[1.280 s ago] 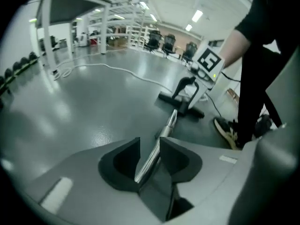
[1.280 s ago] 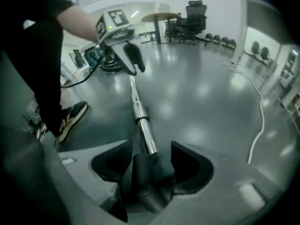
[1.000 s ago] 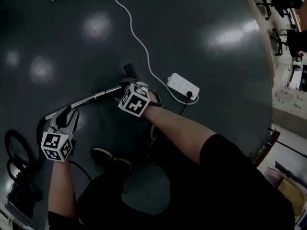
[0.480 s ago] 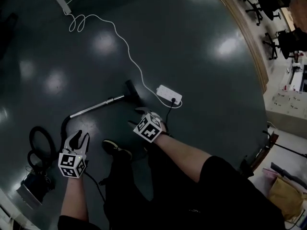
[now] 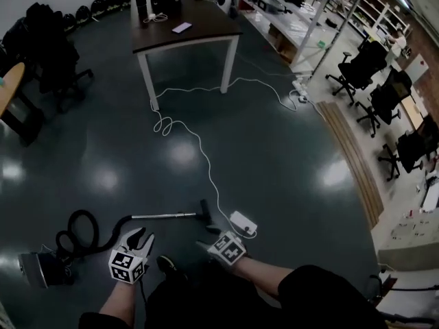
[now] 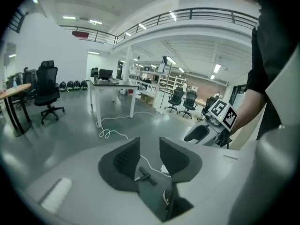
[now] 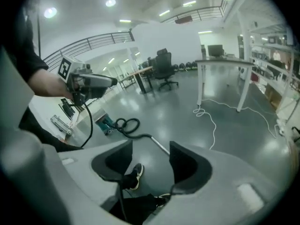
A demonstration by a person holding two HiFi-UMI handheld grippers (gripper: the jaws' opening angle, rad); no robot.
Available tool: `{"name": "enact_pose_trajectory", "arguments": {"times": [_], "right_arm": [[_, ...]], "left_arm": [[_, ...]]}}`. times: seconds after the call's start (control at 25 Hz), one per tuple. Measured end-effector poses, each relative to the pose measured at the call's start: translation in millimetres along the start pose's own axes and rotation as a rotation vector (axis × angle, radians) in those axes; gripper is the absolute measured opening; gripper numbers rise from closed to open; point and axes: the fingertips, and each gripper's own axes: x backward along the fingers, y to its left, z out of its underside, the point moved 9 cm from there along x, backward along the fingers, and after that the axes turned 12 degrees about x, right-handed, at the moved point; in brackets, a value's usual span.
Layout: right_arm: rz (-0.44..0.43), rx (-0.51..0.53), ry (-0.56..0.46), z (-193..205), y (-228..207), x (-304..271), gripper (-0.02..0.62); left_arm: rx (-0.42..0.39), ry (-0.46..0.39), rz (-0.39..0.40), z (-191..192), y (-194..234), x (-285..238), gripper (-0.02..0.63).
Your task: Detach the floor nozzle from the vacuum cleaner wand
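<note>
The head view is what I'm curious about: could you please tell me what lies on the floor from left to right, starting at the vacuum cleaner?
Vacuum cleaner body → coiled hose → wand → floor nozzle → white power strip.

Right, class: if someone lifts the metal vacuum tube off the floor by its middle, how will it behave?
The tube looks like a straight, shiny metal pipe, so it should stay stiff. Being round, it may roll or slip. The black hose at one end lies in loops, so it would probably trail floppily and drag that end down.
</note>
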Motion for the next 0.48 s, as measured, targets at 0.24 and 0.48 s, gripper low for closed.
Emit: {"name": "enact_pose_trajectory", "arguments": {"times": [0.24, 0.48], "right_arm": [[0.063, 0.098, -0.193, -74, 75, 63, 0.242], [0.178, 0.034, -0.479, -130, 141, 117, 0.232]], "left_arm": [[-0.075, -0.155, 0.136, -30, -46, 64, 0.13], [-0.195, -0.281, 0.315, -65, -89, 128, 0.115]]}}
